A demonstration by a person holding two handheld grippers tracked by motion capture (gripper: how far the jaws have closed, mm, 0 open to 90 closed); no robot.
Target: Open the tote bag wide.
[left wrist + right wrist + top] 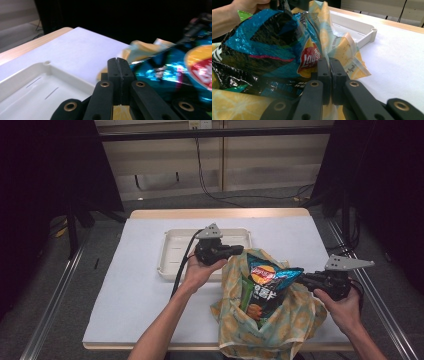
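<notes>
Near the surface's front edge, both grippers, left (235, 250) and right (306, 279), are apparently pinching the cloth bag's (295, 322) rim with clenched jaws, the chip bag (265, 287) sticking half out, tray (172, 251) waiting.

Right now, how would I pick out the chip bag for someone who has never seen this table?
On the white-covered table, look right of the cream tray to the yellow lemon-print cloth bag near the front edge. The Lay's chip bag stands in its open mouth: glossy blue and black foil with a red-and-yellow logo, unlike the matte cloth around it.
</notes>
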